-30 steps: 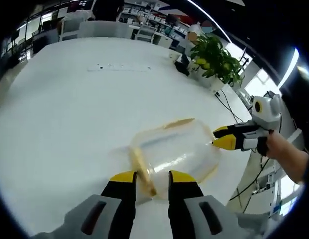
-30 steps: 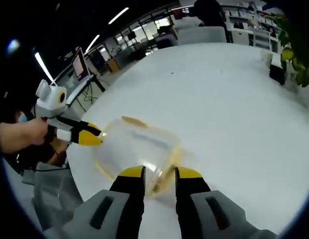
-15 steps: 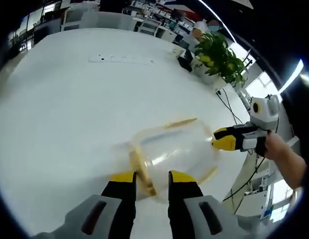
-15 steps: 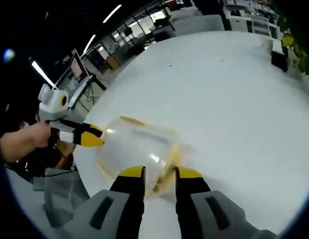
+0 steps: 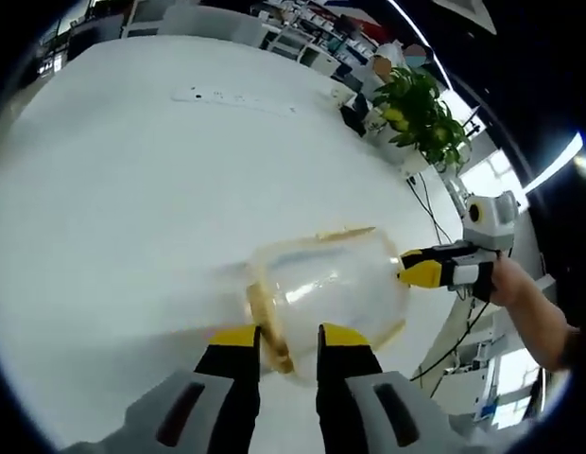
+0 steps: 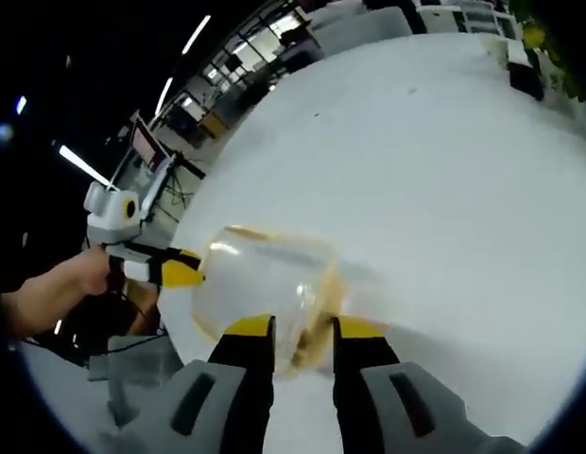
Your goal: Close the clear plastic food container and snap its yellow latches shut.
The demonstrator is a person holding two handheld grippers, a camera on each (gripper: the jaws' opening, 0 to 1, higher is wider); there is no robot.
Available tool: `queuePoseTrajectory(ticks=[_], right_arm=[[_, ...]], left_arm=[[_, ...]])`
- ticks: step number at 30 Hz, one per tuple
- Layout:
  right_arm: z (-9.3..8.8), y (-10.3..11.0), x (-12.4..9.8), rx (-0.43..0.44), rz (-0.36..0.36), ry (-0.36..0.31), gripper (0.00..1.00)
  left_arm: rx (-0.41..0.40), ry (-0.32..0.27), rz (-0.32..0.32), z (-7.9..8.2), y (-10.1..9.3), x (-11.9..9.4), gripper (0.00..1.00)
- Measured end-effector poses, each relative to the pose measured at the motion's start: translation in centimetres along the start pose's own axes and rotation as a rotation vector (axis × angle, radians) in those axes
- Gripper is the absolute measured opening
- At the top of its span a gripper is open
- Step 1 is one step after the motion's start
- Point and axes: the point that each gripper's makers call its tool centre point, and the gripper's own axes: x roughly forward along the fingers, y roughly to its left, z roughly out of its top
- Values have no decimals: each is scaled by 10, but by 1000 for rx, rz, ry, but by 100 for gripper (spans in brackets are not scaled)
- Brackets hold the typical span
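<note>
Container (image 5: 333, 295) of clear plastic sits low in the centre of the left gripper view, on a white table (image 5: 132, 189), its inside bare as far as shows. Left gripper (image 5: 278, 339) has its jaws on either side of a yellow latch (image 5: 267, 320) at the near rim; whether they pinch it I cannot tell. Right gripper (image 5: 418, 272) touches the container's right side, tips together. In the right gripper view, its jaws (image 6: 297, 331) straddle the container's (image 6: 265, 288) near edge, grip unclear. A plant (image 5: 418, 112) stands upper right.
</note>
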Motion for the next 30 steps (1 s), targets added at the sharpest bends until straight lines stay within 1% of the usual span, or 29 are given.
queuePoseTrajectory(ticks=[2, 3, 4, 5, 6, 12, 14, 16, 18, 20, 22, 23, 24, 25, 27, 28, 29, 30], right_arm=[[-1, 1, 1, 44, 24, 3, 20], [-1, 5, 3, 72, 61, -6, 20], [-9, 1, 2, 117, 42, 10, 20], [-7, 0, 3, 63, 40, 5, 19], [-4, -1, 5, 44, 33, 8, 19], [0, 0, 4, 51, 41, -2, 20], [0, -1, 5, 39, 28, -11, 21], [0, 1, 4, 24, 12, -36, 23], [-1, 3, 4, -13, -1, -54, 24], [-1, 4, 4, -63, -25, -69, 26], [0, 5, 5, -125, -63, -93, 28], [3, 5, 4, -170, -88, -111, 29], [5, 5, 4, -200, -104, -118, 29], [6, 5, 4, -228, -120, -123, 30], [11, 3, 4, -309, -162, -138, 31], [14, 2, 5, -342, -178, -144, 31], [16, 1, 4, -382, -193, -151, 32], [17, 3, 4, -432, -216, -157, 33]], left_arm=[[10, -4, 0, 0, 0, 0, 15], [9, -5, 0, 0, 1, 0, 15], [9, -10, 1, 0, 1, 0, 15], [8, -11, -1, 1, 1, 0, 15], [8, -12, -1, 1, 1, 0, 15], [10, -19, -6, 1, 1, -1, 15], [-1, -21, -9, 0, 0, -2, 16], [-6, -22, -12, 0, -1, -2, 17], [-1, -32, -12, 0, -2, -4, 18], [53, -52, 1, 3, -3, -4, 18], [146, -64, 30, 6, -5, -6, 18], [212, -75, 48, 8, -6, -6, 19], [230, -80, 55, 8, -7, -6, 20], [287, -94, 77, 10, -8, -7, 21], [366, -110, 110, 13, -10, -8, 22], [429, -119, 132, 14, -12, -9, 22], [469, -123, 138, 16, -13, -9, 22], [496, -126, 164, 17, -13, -10, 23]])
